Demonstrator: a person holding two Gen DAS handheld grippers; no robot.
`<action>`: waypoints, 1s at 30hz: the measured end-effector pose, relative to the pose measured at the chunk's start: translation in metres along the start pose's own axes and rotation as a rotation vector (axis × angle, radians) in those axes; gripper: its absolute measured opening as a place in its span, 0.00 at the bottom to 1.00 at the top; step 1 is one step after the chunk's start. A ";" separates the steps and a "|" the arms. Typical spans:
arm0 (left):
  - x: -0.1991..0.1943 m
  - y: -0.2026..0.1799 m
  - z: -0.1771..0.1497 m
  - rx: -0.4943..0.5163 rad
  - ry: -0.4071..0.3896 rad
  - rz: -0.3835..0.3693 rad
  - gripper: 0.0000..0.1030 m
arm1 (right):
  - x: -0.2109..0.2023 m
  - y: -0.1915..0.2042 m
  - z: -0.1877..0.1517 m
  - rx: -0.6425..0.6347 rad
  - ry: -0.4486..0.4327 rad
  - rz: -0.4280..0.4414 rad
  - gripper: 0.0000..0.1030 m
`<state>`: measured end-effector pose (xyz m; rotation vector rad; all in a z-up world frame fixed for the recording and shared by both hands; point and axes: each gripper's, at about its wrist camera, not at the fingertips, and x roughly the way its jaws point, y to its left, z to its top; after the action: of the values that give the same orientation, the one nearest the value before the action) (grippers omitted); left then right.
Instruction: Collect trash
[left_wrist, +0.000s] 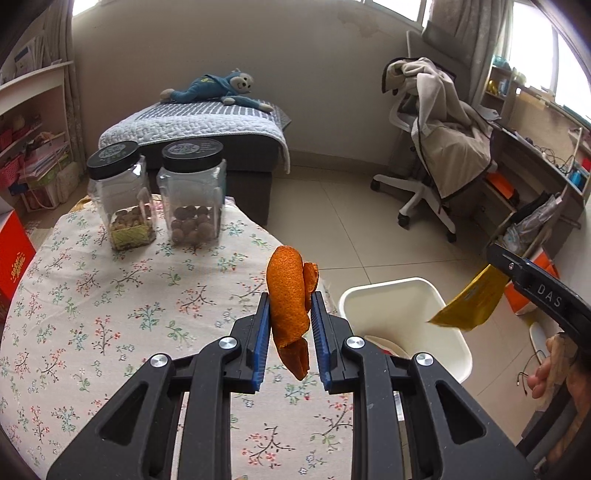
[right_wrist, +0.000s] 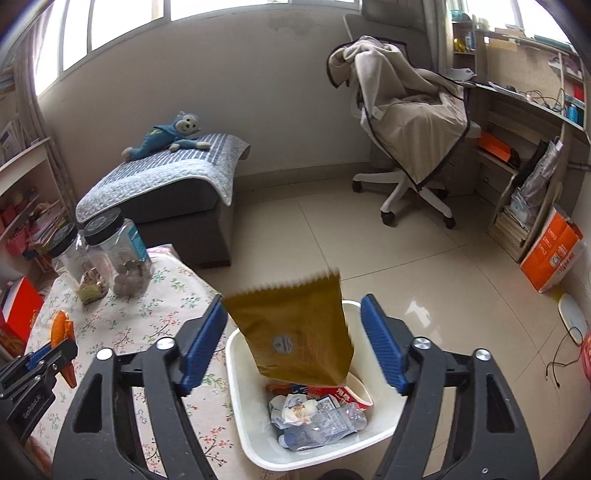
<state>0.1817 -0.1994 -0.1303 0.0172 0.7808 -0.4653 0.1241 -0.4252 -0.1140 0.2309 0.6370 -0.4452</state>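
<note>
— Trash first: orange peel (left_wrist: 290, 310) clamped upright in the left tool (left_wrist: 289, 328), above the edge of the flowered tabletop (left_wrist: 110, 325), just short of the white bin (left_wrist: 406, 295). Pinched at mid-length, so neither end drags on the cloth.

— And the right tool (right_wrist: 293, 341)?

— Spread wide, directly over the bin's mouth. Yellow packet (right_wrist: 295, 332) between the blue pads (right_wrist: 384, 347) but touching neither, lower end already inside the rim. Let go, by the look of it, and dropping.

— Why the bin beside the tabletop and not under it?

— Probably so a short sideways reach clears the edge and lets things fall straight in. Already holding a crushed plastic bottle (right_wrist: 325, 424), crumpled paper (right_wrist: 295, 406) and a red-printed wrapper (right_wrist: 347, 398).

— Two jars (left_wrist: 159, 195) at the far side?

— Lids on, nuts inside, upright, well apart from both tools. Not trash, likely, so left alone.

— Next for the peel?

— Likely across to the bin and release; cannot tell more.
</note>
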 end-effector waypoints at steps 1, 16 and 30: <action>0.003 -0.008 0.000 0.009 0.003 -0.011 0.22 | -0.001 -0.007 0.001 0.009 -0.006 -0.013 0.82; 0.045 -0.126 0.003 0.135 0.071 -0.140 0.23 | -0.025 -0.092 0.014 0.223 -0.085 -0.092 0.93; -0.006 -0.139 0.018 0.256 -0.144 0.021 0.90 | -0.069 -0.066 0.011 0.124 -0.294 -0.284 0.93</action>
<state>0.1334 -0.3252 -0.0918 0.2279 0.5759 -0.5379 0.0497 -0.4650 -0.0671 0.1878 0.3538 -0.7777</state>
